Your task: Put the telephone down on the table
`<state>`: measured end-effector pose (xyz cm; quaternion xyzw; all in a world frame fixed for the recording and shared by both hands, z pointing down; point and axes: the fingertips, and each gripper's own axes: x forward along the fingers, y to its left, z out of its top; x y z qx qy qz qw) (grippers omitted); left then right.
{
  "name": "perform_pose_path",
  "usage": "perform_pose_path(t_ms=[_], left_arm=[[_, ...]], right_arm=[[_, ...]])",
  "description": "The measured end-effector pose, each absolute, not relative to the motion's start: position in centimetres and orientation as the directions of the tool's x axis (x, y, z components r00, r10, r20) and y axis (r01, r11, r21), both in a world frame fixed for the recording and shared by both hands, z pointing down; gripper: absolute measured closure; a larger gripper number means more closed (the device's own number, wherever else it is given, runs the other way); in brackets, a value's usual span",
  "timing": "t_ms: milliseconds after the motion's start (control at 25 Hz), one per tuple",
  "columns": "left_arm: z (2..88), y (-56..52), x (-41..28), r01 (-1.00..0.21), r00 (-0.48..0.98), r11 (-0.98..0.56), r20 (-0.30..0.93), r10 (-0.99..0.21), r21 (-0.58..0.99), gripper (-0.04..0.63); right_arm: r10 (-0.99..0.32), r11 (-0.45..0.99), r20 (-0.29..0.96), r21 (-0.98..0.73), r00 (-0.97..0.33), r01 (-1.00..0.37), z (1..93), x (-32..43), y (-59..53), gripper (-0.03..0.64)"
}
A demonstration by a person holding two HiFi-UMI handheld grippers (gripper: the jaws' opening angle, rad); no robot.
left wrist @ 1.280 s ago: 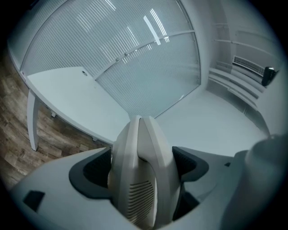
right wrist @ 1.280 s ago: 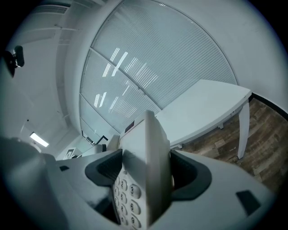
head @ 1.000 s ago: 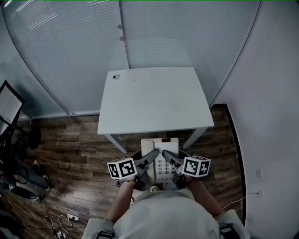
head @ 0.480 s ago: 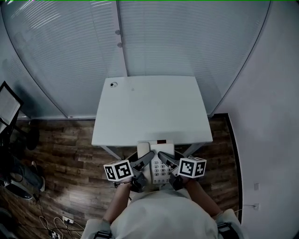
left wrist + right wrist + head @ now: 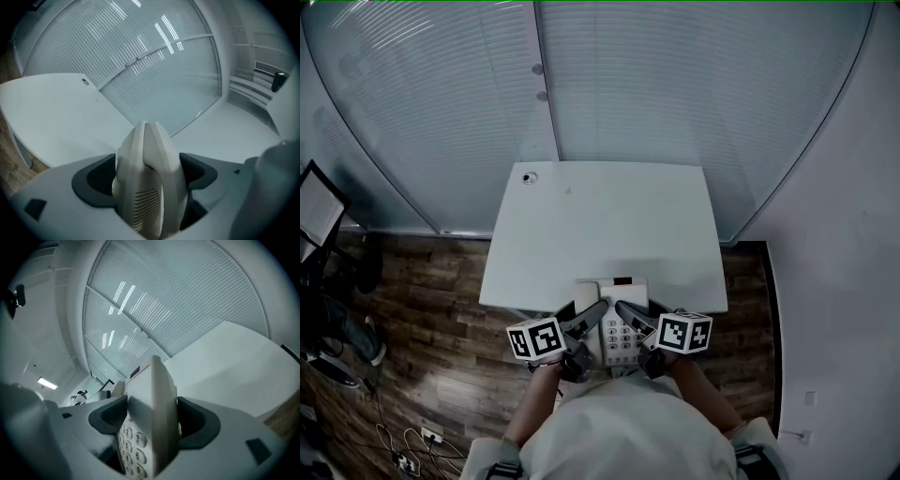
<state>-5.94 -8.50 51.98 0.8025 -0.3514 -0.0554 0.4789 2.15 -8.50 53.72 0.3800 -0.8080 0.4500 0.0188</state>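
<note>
Phone: telephone [image 5: 617,323] is up in the air btwn both claws, keypad facing up. Its far end just overlaps the near edge of the table [image 5: 609,225]; the rest hangs over the wood floor [image 5: 441,300], close to the person's body.
L claw: left gripper [image 5: 592,314] is clamped on the phone's left side edge, pads pressing the shell.
R claw: right gripper [image 5: 626,312] is clamped on the right side edge, next to the number keys.
Risk 1: letting go now likely tips it off the near edge. Cause: most of the body has no tabletop under it yet.
Risk 2: twist or slip-out. Cause: two separate hands pinch only narrow side edges; if they drift apart or one drops lower, the shell could pivot in the pads.
Risk 3: handset may slide off its cradle. Cause: too much tilt on the way down, or a hard landing.
Risk 4: phone's front could catch the table edge. Cause: coming in too low.
Vs earlier: phone was fully short of the table, over bare floor; now it's reaching the edge. Both claws have gone fwd together, same grip, same spacing. Table shows lower in the head view.
</note>
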Motion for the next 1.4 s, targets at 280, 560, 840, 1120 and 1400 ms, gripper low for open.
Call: perform_pose_path(t_ms=[280, 560, 840, 1120, 1400], left_arm=[[52.5, -12.7, -5.2, -0.521, 0.72, -0.265, 0.252, -0.646, 0.811, 0.19], [53.2, -15.5, -4.6, -0.537, 0.686, -0.234, 0.258, -0.68, 0.81, 0.19], [53.7, -18.4, -3.8, -0.544, 0.663, -0.213, 0.261, -0.702, 0.811, 0.19], [54.3, -20.7, -2.7, -0.547, 0.65, -0.198, 0.264, -0.712, 0.813, 0.19], [54.9, -21.6, -2.4, -0.548, 0.646, -0.176, 0.279, -0.711, 0.818, 0.19]], right_arm=[[-0.561, 0.326, 0.381, -0.715, -0.735, -0.619, 54.2, 2.9, -13.0, 0.279], [-0.524, 0.353, 0.381, -0.717, -0.762, -0.601, 54.9, 3.5, -16.2, 0.279], [-0.496, 0.371, 0.383, -0.718, -0.779, -0.589, 55.5, 4.3, -19.4, 0.279], [-0.479, 0.376, 0.386, -0.722, -0.789, -0.581, 56.1, 5.3, -21.8, 0.279], [-0.464, 0.363, 0.398, -0.729, -0.791, -0.58, 56.7, 5.7, -22.8, 0.279]])
